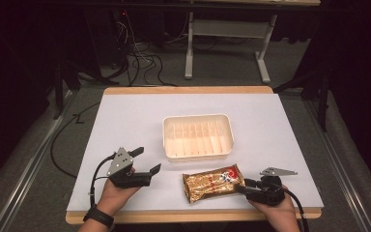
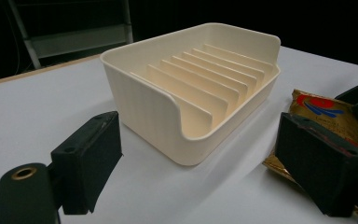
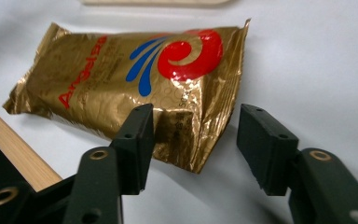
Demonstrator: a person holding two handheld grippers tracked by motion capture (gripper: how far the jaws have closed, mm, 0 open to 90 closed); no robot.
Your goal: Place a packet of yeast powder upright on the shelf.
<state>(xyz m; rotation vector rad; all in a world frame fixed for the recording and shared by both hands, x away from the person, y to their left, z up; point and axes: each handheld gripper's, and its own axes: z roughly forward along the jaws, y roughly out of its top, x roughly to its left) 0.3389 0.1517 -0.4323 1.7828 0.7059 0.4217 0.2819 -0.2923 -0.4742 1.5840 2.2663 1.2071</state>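
A gold foil packet with a red and blue swirl lies flat near the table's front edge, just in front of a cream ribbed tray. My right gripper is open at the packet's right end. In the right gripper view the jaws straddle a corner of the packet without closing on it; the right gripper holds nothing. My left gripper is open at the front left, apart from both objects. The left gripper faces the tray, with the packet to its right.
The white tabletop has a wooden rim along its front edge. Beyond the table stand a grey table frame and loose cables on the floor. The tray's slots hold nothing.
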